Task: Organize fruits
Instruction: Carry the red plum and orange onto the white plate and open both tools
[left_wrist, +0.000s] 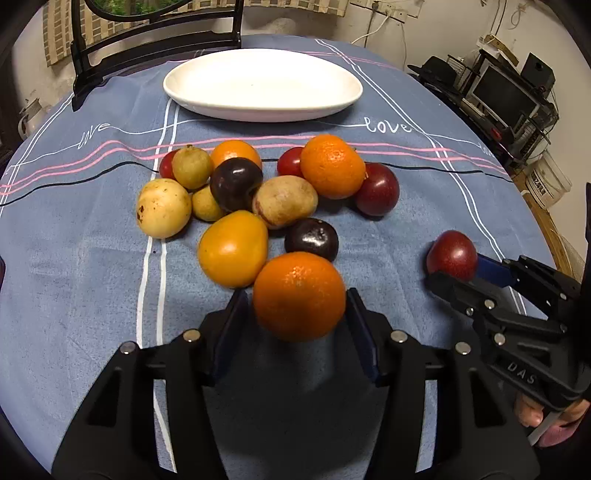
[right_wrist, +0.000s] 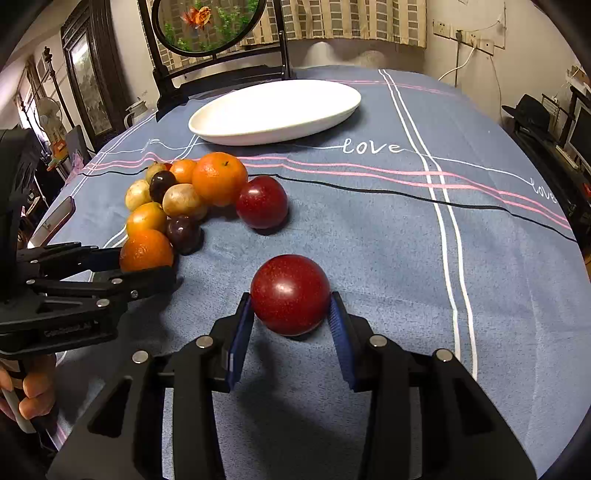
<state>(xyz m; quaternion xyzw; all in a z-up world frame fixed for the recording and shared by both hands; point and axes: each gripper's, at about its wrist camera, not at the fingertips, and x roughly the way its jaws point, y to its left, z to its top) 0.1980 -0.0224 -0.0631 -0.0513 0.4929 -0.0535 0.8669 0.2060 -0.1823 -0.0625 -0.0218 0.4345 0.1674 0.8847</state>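
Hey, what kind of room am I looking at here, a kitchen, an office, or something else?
Probably a lived-in dining or living room at home: a cloth-covered table with a white dish, a dark wooden chair behind it, and a monitor on a cluttered rack.

Your table (left_wrist: 424, 206) wears a blue striped cloth (right_wrist: 369, 229); on it lie a white plate (left_wrist: 262, 85) and a heap of fruit (left_wrist: 251, 192).

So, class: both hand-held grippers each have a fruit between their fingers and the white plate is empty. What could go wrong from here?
1. The orange touches the yellow fruit and dark plum; lifting may set them rolling.
2. The round red fruit could slip from the right hand-held gripper.
3. The plate is shallow; fruit may roll off.
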